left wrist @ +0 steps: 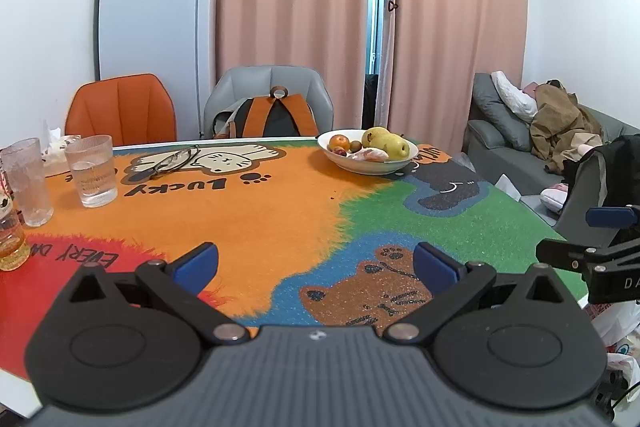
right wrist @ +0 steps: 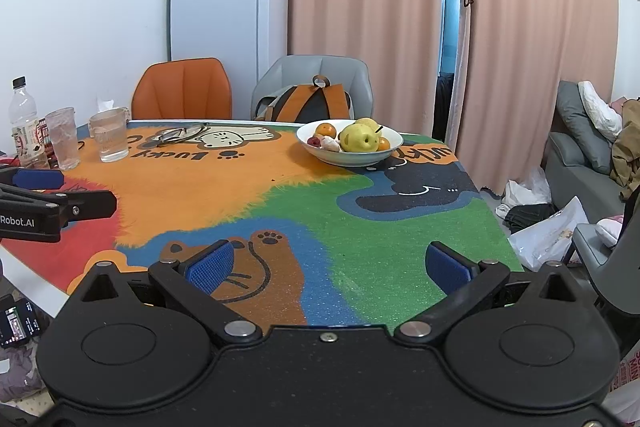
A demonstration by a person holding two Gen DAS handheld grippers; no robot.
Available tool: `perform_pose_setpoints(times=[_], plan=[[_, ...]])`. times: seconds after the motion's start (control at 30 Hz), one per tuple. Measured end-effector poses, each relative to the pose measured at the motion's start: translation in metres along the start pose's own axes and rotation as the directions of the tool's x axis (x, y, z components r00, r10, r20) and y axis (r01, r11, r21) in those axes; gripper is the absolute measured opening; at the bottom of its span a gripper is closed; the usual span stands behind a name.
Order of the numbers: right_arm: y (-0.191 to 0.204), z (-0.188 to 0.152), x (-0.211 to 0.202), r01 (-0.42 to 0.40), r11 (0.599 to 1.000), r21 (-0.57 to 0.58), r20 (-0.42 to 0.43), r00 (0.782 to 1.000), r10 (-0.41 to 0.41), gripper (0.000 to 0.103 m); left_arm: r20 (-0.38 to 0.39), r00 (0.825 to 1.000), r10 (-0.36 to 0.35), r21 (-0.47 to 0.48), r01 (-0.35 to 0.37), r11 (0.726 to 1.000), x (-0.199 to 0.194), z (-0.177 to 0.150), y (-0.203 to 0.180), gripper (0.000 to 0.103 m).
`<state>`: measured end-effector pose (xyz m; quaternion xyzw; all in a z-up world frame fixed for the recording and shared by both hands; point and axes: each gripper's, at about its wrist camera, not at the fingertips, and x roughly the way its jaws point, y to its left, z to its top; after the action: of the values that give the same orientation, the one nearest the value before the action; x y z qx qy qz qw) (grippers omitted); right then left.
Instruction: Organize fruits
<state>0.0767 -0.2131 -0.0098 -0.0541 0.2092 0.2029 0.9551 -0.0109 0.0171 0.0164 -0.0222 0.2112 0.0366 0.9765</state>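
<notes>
My left claw [left wrist: 316, 267] gaped fully wide at the bottom of its frame, nothing between its blue pads. My right claw [right wrist: 328, 267] was likewise spread, empty, tilted slightly downward.

I see two ribbed clear glasses [left wrist: 91, 171] beside folded spectacles [left wrist: 174, 159] on the colourful cartoon mat [left wrist: 256, 211]; behind it, an orange chair [left wrist: 122, 109] and white fridge [left wrist: 154, 15].

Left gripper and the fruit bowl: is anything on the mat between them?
No. In the left wrist view, only bare printed mat lies between the open left gripper and the fruit bowl.
</notes>
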Motion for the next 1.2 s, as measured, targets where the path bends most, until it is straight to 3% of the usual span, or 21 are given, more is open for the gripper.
perform_pose_setpoints(times=[0.4,1.2], plan=[[-0.0018,-0.0002,-0.0017,-0.006,1.0,-0.001,0.002,1.0,0.006,0.103,-0.005,1.0,-0.023,-0.042,0.023,0.999,-0.0009,-0.0002,0.0055,0.103],[0.0002,0.0008,-0.0021,-0.004,1.0,-0.015,0.006,1.0,0.004,0.103,-0.003,0.999,-0.038,-0.006,0.038,0.999,-0.0045,-0.003,-0.0027,0.103]])
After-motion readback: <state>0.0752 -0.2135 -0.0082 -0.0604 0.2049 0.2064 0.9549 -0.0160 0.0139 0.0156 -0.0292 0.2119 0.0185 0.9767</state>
